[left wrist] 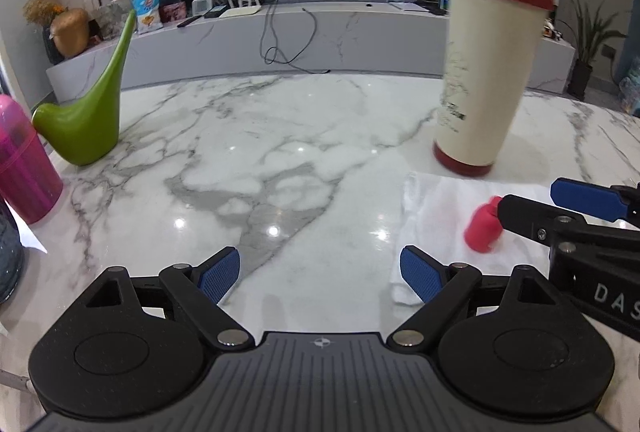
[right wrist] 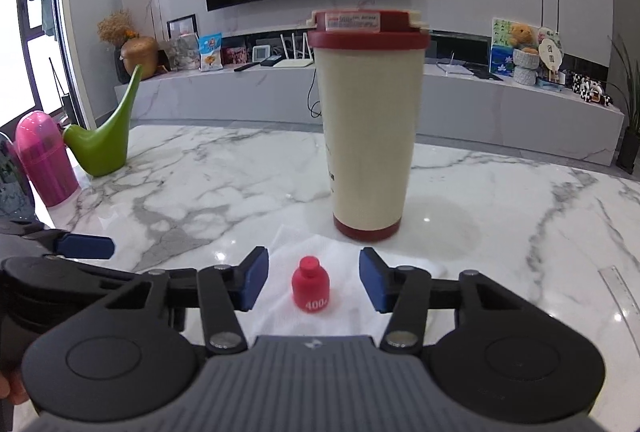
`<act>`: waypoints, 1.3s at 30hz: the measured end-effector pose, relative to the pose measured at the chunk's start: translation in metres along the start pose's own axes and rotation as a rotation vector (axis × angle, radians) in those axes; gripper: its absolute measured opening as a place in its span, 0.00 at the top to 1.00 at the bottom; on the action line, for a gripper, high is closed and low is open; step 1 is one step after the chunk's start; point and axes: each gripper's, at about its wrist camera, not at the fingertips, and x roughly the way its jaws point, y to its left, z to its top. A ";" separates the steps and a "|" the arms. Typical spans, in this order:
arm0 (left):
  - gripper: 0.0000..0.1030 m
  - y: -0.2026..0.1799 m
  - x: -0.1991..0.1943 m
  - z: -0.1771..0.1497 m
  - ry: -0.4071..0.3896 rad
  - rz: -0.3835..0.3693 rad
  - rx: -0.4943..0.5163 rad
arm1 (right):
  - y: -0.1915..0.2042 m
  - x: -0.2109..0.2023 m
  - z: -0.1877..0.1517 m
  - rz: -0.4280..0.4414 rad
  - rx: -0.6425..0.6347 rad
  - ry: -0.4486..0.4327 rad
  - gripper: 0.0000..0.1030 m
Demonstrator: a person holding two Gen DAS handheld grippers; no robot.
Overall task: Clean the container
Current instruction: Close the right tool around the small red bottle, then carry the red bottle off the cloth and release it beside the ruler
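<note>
Right wrist | right tool (right wrist: 313,282) spread astride small red weight (right wrist: 310,290) on white cloth (right wrist: 280,296) | left tool (left wrist: 320,274) spread | lidded cream tumbler (right wrist: 368,136) upright beyond | stage unclear

Tumbler (left wrist: 486,72) print is too blurry for me to read; pink container (left wrist: 22,168) left of my gripper gets cropped.

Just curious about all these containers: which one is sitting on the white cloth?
The small red bottle, between the right gripper's open fingers. The cream tumbler and pink container stand on bare marble.
</note>
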 end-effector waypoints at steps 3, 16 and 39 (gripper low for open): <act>0.14 0.008 0.006 0.002 0.011 0.011 -0.027 | -0.001 0.011 -0.003 0.011 0.020 0.038 0.58; 0.14 0.007 0.008 0.002 0.037 -0.023 -0.052 | -0.001 0.031 -0.009 0.005 0.022 0.086 0.73; 0.14 -0.032 0.004 0.001 0.005 -0.066 0.002 | -0.147 -0.045 -0.024 -0.404 0.198 -0.005 0.73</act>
